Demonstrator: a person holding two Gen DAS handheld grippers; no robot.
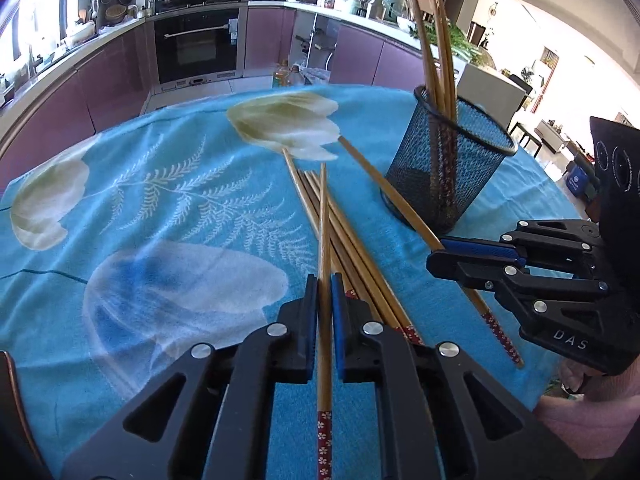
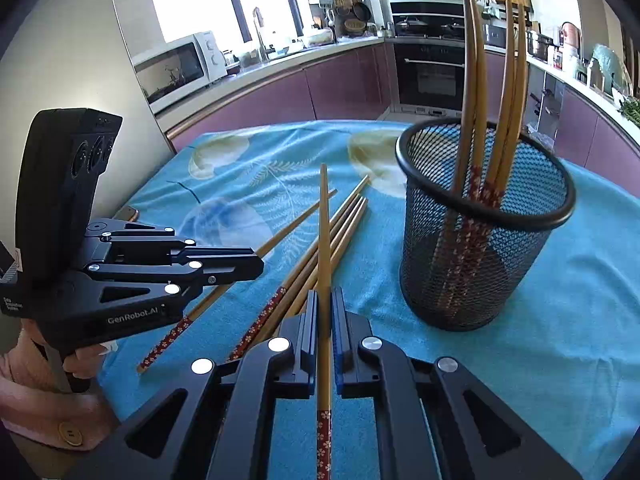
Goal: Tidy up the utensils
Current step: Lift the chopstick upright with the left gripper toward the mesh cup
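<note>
We pinch one chopstick [image 1: 325, 240] in left gripper [image 1: 324, 292] | right gripper [image 2: 324, 308] clamps another chopstick [image 2: 324, 240] | mesh holder [image 2: 486, 224] upright, several chopsticks inside | loose chopsticks [image 2: 340, 232] on blue cloth [image 1: 160, 184]

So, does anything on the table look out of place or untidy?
Yes. Several chopsticks lie loose and crossed on the blue cloth beside the mesh cup, where others already stand. Each gripper, left and right, is shut on one chopstick. Nothing looks spilled or broken.
</note>
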